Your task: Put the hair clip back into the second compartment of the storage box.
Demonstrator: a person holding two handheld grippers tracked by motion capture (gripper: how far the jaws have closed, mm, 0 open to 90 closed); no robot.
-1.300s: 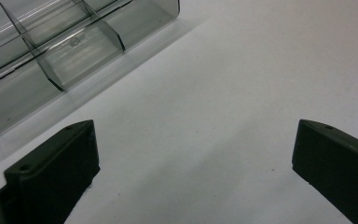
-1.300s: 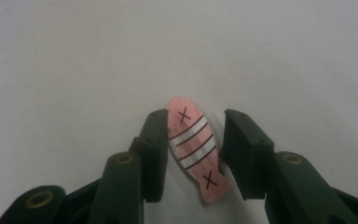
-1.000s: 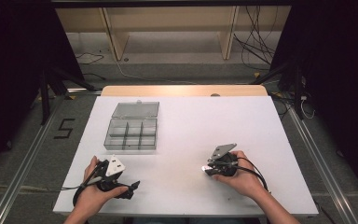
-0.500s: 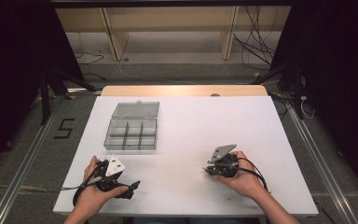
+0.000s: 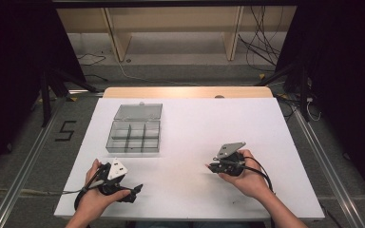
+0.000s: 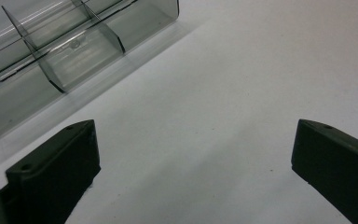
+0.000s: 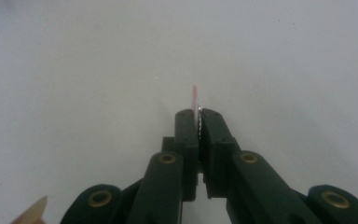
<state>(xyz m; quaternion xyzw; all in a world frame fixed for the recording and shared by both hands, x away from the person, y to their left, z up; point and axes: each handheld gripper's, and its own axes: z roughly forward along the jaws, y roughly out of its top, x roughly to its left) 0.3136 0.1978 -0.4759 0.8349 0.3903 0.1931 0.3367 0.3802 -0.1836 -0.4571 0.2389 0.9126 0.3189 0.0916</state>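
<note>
Even overhead light brightens the white rectangular tabletop [image 5: 190, 137]; the surroundings stay dark. Shadows are soft, and both gripper views look slightly blurred, perhaps defocused.

White surface [image 5: 195, 133] with a pale wooden strip [image 5: 187, 92] along its far edge. A clear box with compartments [image 5: 134, 137] sits ahead of the left hand-held gripper [image 5: 123, 190], lid [image 5: 138, 112] laid open on the far side, well apart from the right hand-held gripper [image 5: 211, 166]. Floor: a painted "5" [image 5: 65, 131] left of the surface, metal rails [image 5: 24, 161] on both sides. Beyond the far edge, a wooden frame [image 5: 171, 28] and loose cables [image 5: 261, 42].
</note>
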